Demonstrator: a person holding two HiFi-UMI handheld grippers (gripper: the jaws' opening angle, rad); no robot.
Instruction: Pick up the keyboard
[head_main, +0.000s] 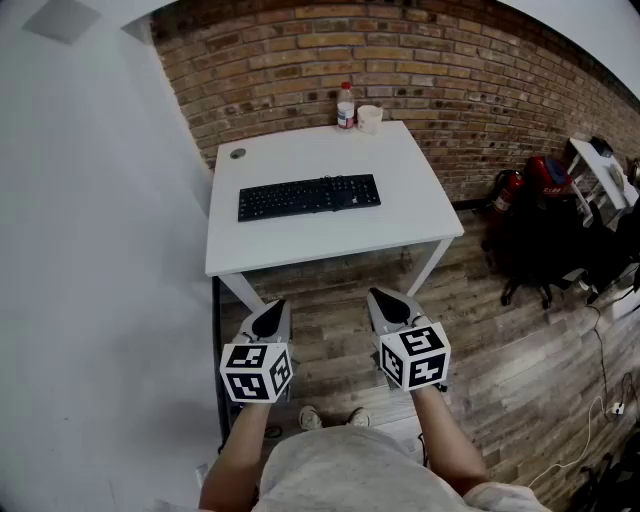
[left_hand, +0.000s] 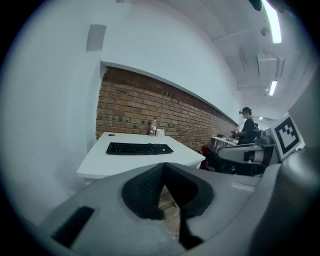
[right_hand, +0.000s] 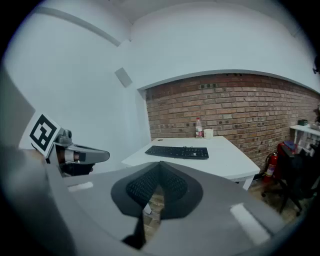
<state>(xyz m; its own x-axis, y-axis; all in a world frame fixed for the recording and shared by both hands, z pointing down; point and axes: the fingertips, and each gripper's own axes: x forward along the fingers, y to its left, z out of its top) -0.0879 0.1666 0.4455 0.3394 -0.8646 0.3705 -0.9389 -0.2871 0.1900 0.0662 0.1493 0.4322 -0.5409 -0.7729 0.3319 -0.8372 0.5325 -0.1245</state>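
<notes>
Nothing of the task was done when I looked: the keyboard (head_main: 309, 196) lay flat and untouched on the white bench (head_main: 320, 245), well ahead of both claws and beyond the bench's near edge. My left claw (head_main: 272, 306) was shut, its jaws pressed together with nothing between them, and it hung over the wooden floor (head_main: 330, 300) short of the bench, pointing a little downward. My right claw (head_main: 380, 296) was the same, jaws closed on nothing, and sat just beside the left one at about the same height. In the left gripper view the keyboard showed above and ahead of the closed tips, slightly to their left; in the right gripper view it lay ahead of and just right of the tips. Past the keyboard from the claws, against the brick wall (head_main: 420, 60), stood a bottle (head_main: 345, 105) and a cup (head_main: 369, 118) side by side, well clear of the keyboard. A small round thing sat at the bench's far left corner; I could not tell what it was. As I judged it, the whole job remained: bring the claws forward over the bench, open the jaws, set them on the keyboard, probably one at each end, close, and lift.
</notes>
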